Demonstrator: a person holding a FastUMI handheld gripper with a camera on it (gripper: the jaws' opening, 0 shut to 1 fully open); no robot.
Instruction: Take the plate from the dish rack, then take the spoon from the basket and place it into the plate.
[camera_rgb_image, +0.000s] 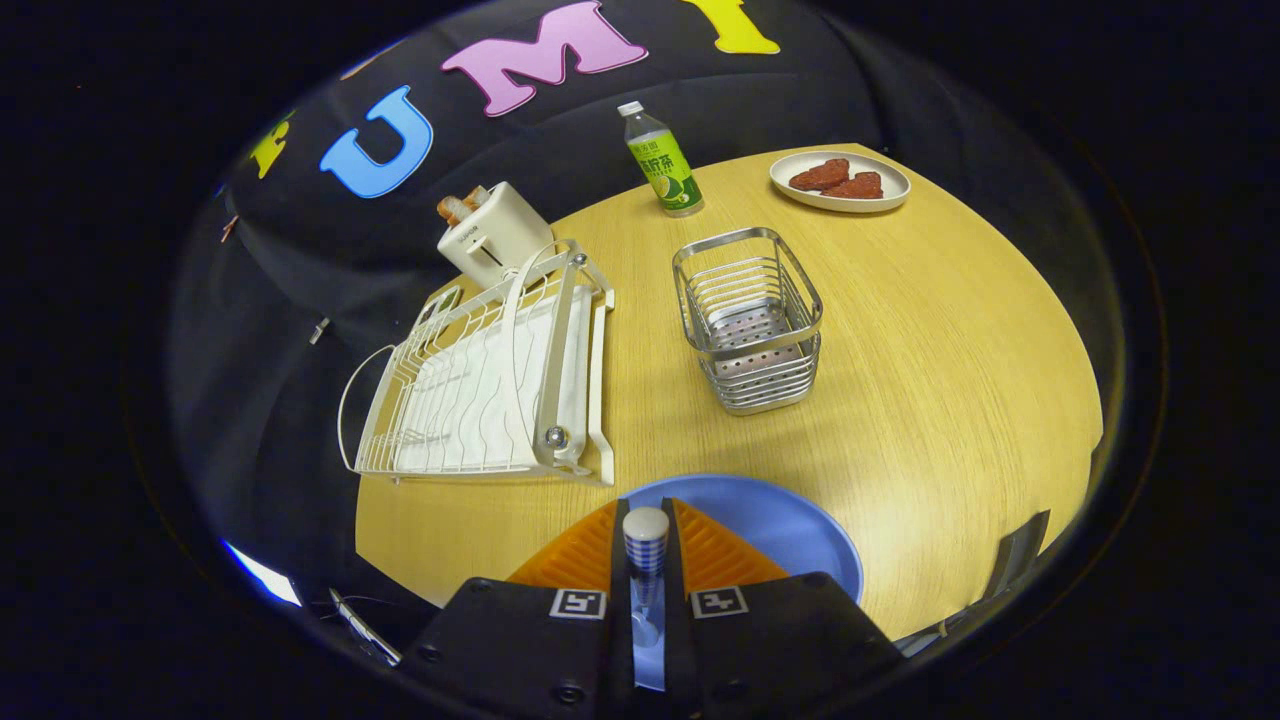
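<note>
The orange-fingered claw (646, 545) is clamped on a blue-and-white checked spoon (645, 545), held over the round blue plate (790, 530) at the near edge of the pale wooden counter (950, 380). Beyond stand the empty steel wire basket (748, 320) and, left, the white wire dish rack (490, 385).

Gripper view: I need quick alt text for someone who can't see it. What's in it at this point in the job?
The gripper is shut on a spoon, held upright between its orange fingers above a blue plate on the wooden table. Beyond the fingers stand a white dish rack and a metal basket; farther back are a toaster, a bottle and a plate of food.
</note>
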